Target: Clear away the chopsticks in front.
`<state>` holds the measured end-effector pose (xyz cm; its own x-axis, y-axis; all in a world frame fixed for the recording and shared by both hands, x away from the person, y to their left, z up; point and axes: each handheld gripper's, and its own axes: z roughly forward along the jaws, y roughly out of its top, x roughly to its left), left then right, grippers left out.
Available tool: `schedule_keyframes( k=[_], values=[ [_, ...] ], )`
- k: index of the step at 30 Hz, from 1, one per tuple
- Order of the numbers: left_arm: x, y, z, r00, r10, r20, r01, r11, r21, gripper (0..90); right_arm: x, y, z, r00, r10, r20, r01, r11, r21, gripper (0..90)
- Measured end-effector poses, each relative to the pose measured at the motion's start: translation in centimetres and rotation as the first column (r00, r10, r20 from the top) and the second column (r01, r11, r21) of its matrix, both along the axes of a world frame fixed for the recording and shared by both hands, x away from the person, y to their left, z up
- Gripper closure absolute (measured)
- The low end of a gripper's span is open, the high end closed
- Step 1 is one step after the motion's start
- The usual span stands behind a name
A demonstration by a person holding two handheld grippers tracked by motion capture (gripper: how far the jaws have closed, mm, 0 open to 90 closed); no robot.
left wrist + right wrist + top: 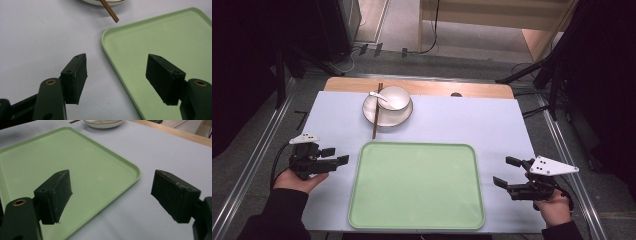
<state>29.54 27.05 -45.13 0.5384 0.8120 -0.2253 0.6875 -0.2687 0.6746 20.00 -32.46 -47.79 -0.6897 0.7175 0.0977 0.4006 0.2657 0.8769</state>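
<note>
Left gripper (340,155): jaws apart, nothing between them, just left of the tray.
Right gripper (507,172): jaws apart, empty, just right of it.
Tray (417,220): green, centre of table, near edge.
Handling: probably light, stiff, slick plastic.
Hold: pinch opposite raised rims.

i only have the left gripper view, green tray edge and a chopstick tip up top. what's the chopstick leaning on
Observer: The chopsticks rest across the rim of a plate beyond the tray.
Operator: anything on the plate
Observer: A white bowl with a white spoon lying on its rim.
Operator: where's the other tongs
Observer: The right tongs hover right of the tray, jaws open, nothing between them. The left tongs are open too.
</note>
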Motion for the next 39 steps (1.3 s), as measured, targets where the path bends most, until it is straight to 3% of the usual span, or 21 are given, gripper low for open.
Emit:
schedule_keyframes(
  k=[7, 10, 14, 26, 39],
  values=[
    [2.0, -0.9, 1.2, 1.0, -0.007, -0.007, 0.007, 0.9998, 0.017, 34.1, 0.0, -0.1, -0.1, 1.0, -0.005, -0.002, 0.005, 1.0, 0.001, 17.3],
    [3.0, -1.1, 1.6, 0.9998, -0.007, -0.02, 0.006, 0.9994, -0.033, 34.1, 0.0, -0.1, -0.1, 1.0, -0.006, -0.002, 0.006, 1.0, 0.001, 17.3],
    [4.3, -1.7, 2.1, 0.9997, -0.005, -0.022, 0.005, 1.0, 0.004, 34.1, 0.0, -0.1, 0.0, 1.0, -0.007, -0.002, 0.007, 1.0, 0.002, 17.2],
    [8.1, -3.4, 3.3, 0.9995, -0.004, -0.032, 0.005, 0.9992, 0.04, 34.3, 0.0, -0.2, 0.0, 1.0, -0.008, 0.005, 0.008, 0.9999, 0.006, 17.3],
    [11.4, -5.8, 2.6, 0.9986, 0.027, -0.046, -0.024, 0.998, 0.059, 35.1, 0.0, -0.2, 0.0, 0.9999, -0.013, 0.002, 0.013, 0.9999, 0.003, 17.3]
  ],
)
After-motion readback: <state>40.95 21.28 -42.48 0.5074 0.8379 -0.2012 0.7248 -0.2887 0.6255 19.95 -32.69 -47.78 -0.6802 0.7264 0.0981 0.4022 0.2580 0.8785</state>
